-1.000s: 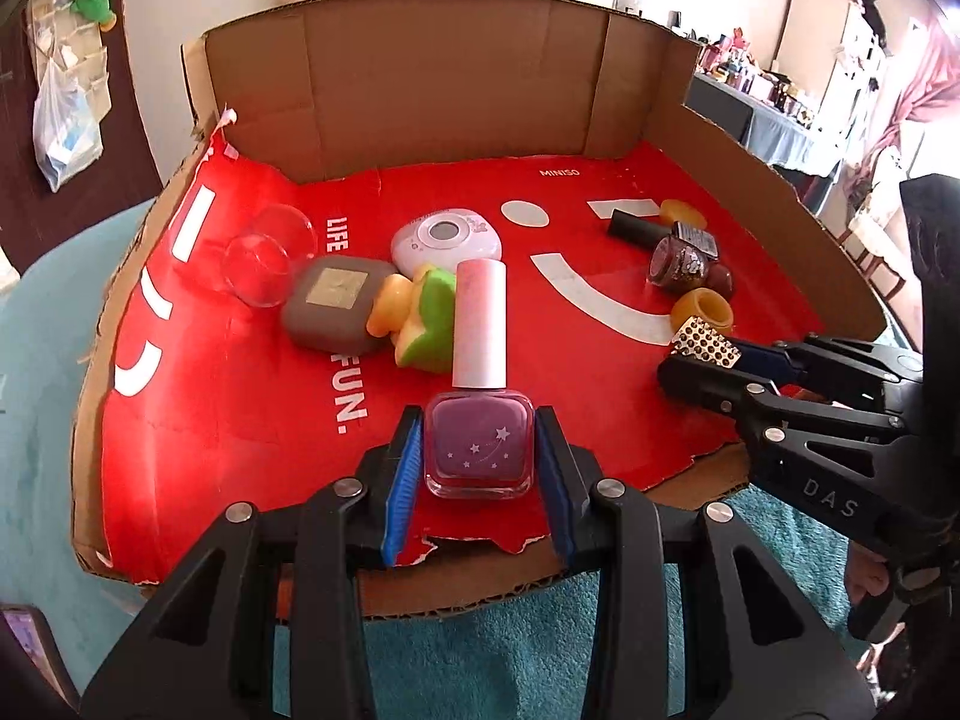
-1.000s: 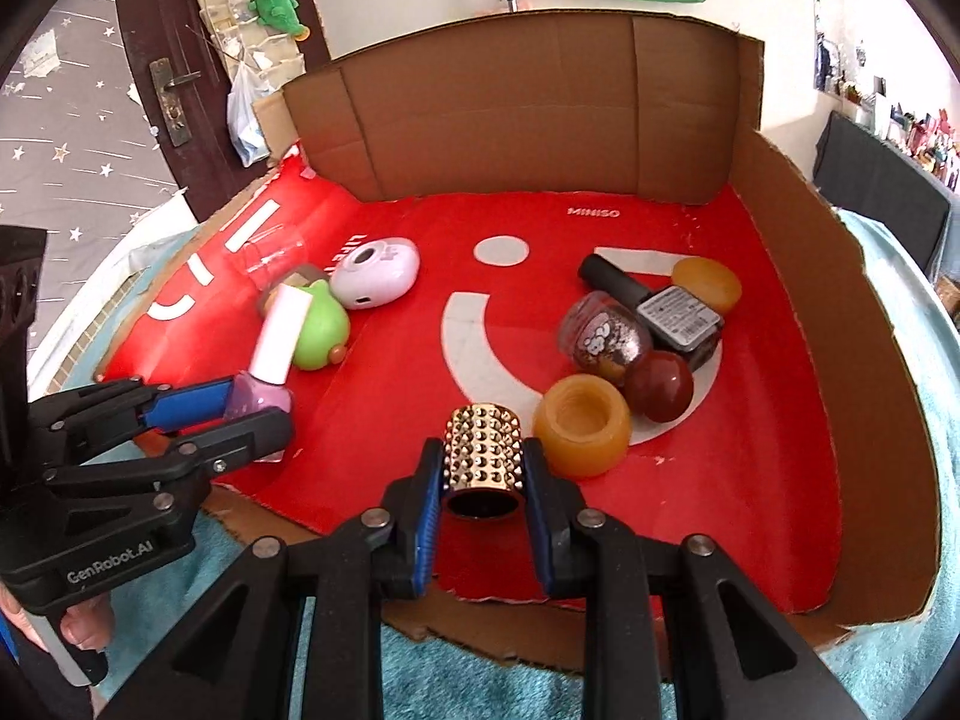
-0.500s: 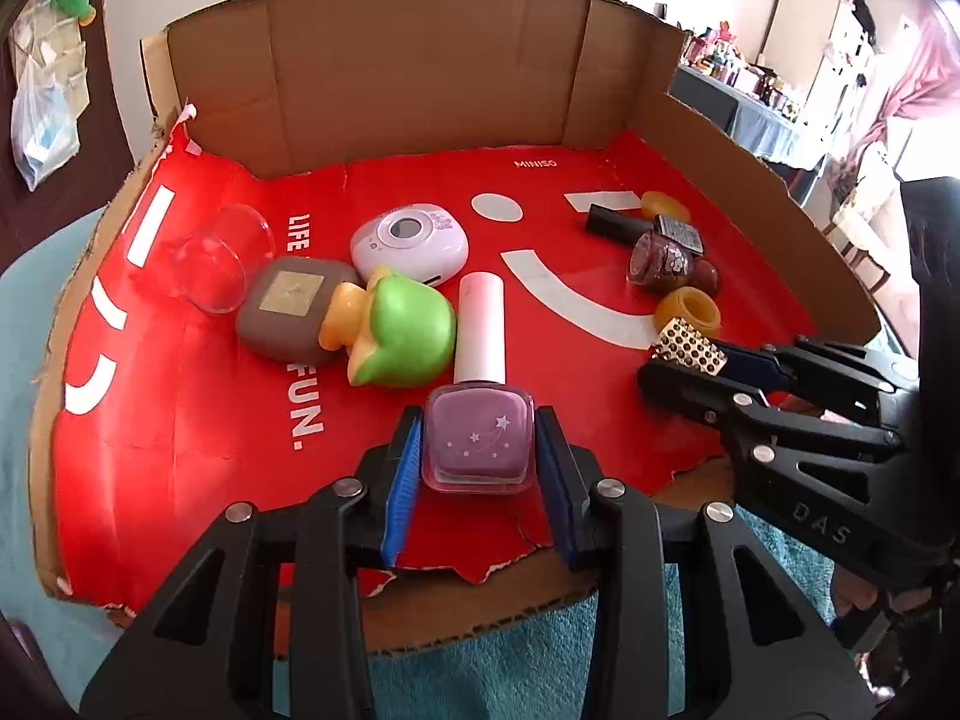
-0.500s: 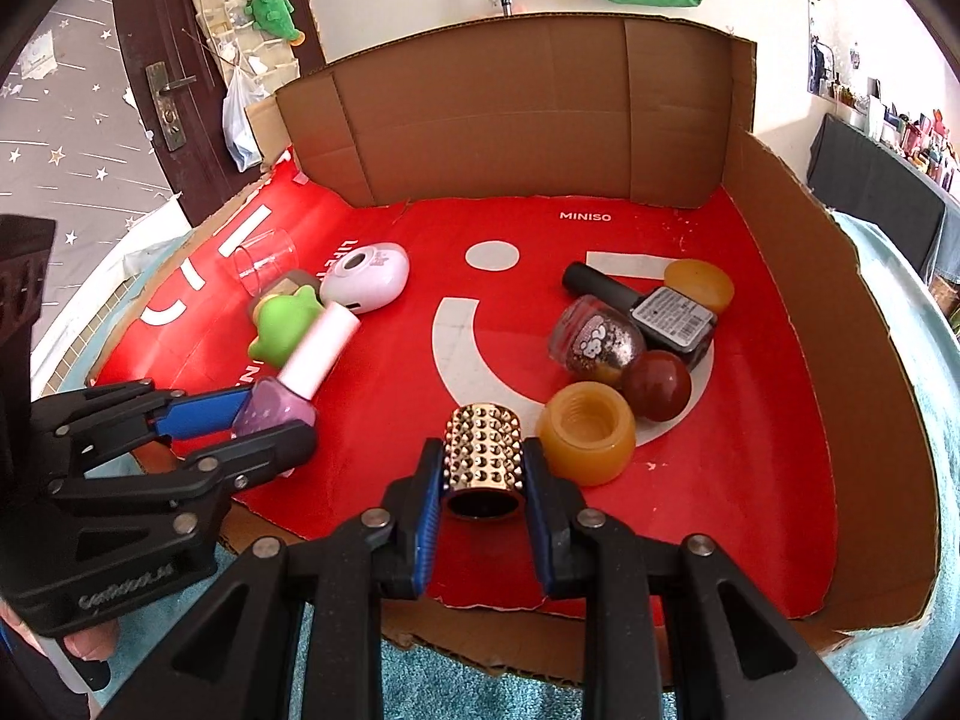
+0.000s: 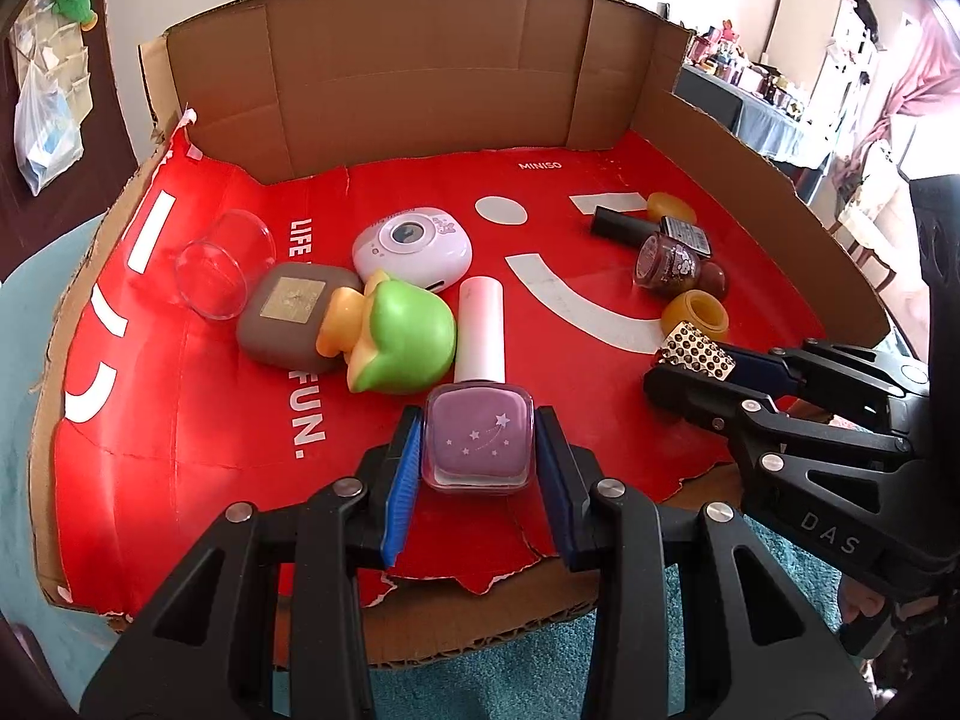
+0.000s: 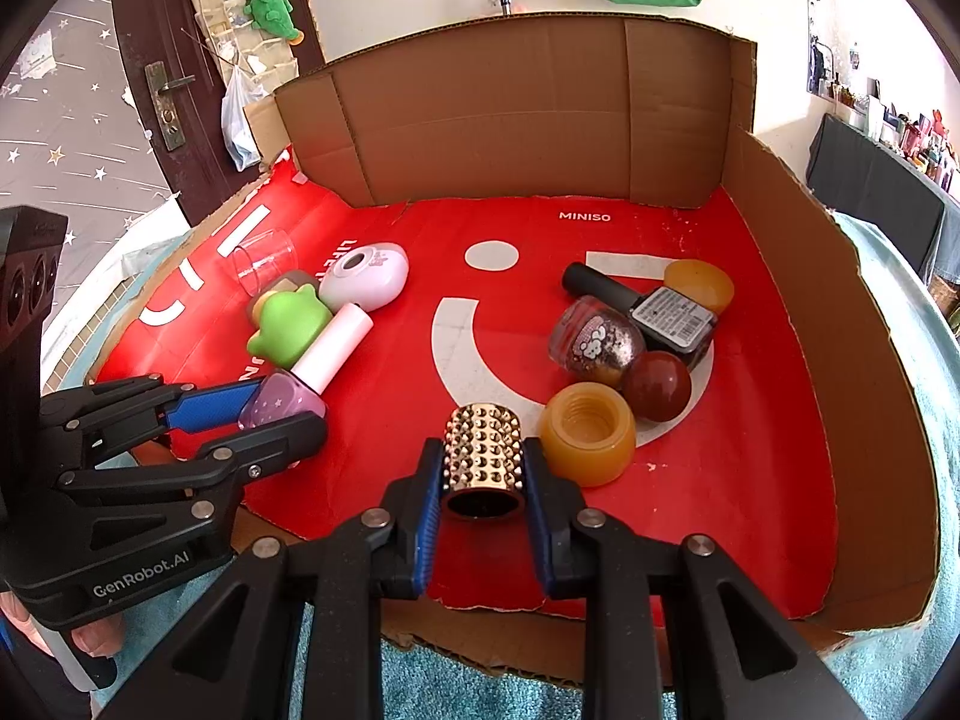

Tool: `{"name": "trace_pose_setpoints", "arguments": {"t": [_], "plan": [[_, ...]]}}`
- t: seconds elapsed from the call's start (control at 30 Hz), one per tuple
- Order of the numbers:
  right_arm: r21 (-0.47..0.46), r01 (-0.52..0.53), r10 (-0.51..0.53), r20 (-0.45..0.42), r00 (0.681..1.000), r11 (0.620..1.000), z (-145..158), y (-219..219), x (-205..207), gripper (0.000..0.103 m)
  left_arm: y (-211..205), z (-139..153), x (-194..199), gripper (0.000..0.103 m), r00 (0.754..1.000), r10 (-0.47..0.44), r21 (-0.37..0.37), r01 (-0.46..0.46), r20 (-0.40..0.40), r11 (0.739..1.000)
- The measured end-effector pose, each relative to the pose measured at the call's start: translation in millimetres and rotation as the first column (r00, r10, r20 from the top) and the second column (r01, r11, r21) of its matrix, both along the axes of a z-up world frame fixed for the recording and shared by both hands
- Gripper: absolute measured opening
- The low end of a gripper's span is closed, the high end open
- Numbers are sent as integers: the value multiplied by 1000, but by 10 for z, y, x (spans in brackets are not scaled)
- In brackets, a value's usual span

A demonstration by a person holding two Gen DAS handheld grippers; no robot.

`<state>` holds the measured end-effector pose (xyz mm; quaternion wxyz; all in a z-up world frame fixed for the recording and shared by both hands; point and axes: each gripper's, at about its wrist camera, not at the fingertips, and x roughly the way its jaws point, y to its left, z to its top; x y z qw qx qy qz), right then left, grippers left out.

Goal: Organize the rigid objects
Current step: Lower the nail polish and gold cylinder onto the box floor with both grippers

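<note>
Left gripper (image 5: 478,456): clamped on the purple bottle (image 5: 478,443), blue pads against both flat sides of its body.
Purple bottle: sits over the near edge of the red sheet (image 5: 180,408), white cap pointing into the box and touching the green toy (image 5: 403,336).
Right gripper (image 6: 483,483): pinching the studded gold cap (image 6: 483,453), open end towards the camera, just beside the amber jar (image 6: 588,432).
Box (image 6: 510,108): open cardboard tray with brown walls at the back and right, lying on teal cloth (image 6: 456,684).
Left group: clear cup (image 5: 219,264) on its side, brown case (image 5: 288,315) touching the green toy, pink camera toy (image 5: 414,249) behind them.
Right group: black bottle (image 6: 642,303), glitter bottle (image 6: 594,339), brown ball (image 6: 657,385), amber jar and amber dome (image 6: 699,285) bunched together, well apart from the left group.
Left wrist view only: star print on the purple bottle's face; gold label on the brown case; the gold cap seen from its side between the right gripper's fingers.
Right wrist view only: the printed label on the black bottle; the hollow of the amber jar; a door (image 6: 180,60) behind the box; part of a hand (image 6: 90,639) under the left gripper.
</note>
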<state>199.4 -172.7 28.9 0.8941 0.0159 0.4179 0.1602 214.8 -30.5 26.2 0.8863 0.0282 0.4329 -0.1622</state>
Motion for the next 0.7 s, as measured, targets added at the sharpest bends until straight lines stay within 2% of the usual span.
{"name": "trace_pose_setpoints", "arguments": {"t": [0.7], "plan": [[-11, 1, -1, 5, 1000, 1000, 2, -1, 0, 27, 52, -3, 1, 36, 1000, 14, -22, -15, -15, 1000]]}}
